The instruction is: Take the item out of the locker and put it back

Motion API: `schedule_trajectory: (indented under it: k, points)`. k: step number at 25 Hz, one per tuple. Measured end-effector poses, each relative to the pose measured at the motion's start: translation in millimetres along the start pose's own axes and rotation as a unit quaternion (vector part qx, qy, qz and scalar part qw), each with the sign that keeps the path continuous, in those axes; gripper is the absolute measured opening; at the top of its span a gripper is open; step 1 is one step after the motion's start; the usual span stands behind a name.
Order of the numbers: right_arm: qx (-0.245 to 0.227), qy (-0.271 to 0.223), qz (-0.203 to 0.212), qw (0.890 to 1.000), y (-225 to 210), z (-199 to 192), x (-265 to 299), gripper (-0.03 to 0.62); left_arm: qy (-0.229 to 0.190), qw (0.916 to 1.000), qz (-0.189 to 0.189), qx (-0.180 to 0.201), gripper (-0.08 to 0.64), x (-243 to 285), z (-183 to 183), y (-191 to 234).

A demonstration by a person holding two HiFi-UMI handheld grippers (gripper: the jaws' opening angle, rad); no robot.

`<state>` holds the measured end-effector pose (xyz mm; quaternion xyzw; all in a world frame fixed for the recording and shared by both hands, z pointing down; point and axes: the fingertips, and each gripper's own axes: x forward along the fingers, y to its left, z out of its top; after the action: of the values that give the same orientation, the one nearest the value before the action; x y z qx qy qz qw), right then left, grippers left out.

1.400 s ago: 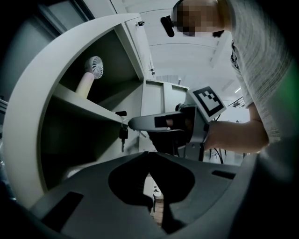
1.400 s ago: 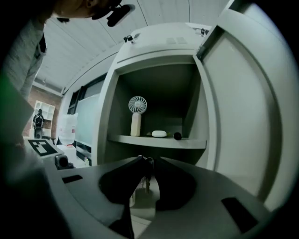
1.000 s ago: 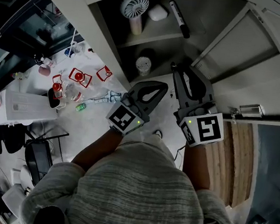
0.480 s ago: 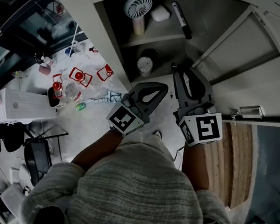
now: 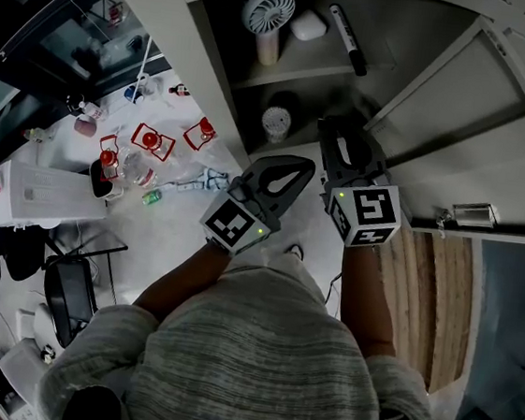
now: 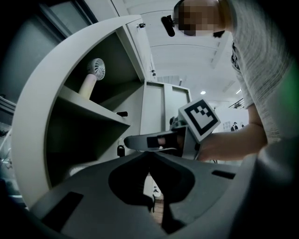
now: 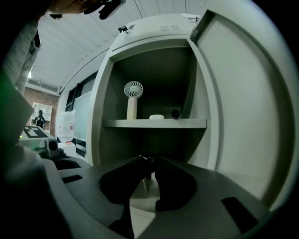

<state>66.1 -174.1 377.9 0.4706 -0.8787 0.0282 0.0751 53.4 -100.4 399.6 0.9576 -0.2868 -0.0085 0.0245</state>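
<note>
Open locker [image 7: 103, 93] ahead; keys [image 7: 145, 179] pinched between right claw [image 7: 149, 161] tips.

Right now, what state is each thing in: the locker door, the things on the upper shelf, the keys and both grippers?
locker door: swung open.
fan: standing upright on the upper shelf.
white case: lying flat on that shelf.
marker: lying flat on that shelf.
keys: hanging, pinched at the jaw tips.
right gripper: shut on the keys.
left gripper: shut, nothing between its jaws.
</note>
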Motion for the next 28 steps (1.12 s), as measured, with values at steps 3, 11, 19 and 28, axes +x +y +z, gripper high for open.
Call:
schedule_trajectory:
  k: [3,11,19,28]
  points:
    - [0.005,0.027,-0.001,1.000,-6,-19,17,0.092,-0.006,1.0000,0.005,0.003,0.006,-1,1,3]
    - [0.024,0.085,-0.011,0.996,-20,-64,55,0.093,-0.003,0.9999,0.011,0.005,0.006,-2,-2,9]
    - [0.034,0.093,-0.015,0.995,-26,-77,71,0.095,-0.001,0.9998,0.020,0.000,0.007,-4,-5,16]
    - [0.046,0.062,-0.017,0.997,-29,-63,73,0.148,0.001,0.9998,0.022,-0.001,0.006,-2,-5,21]
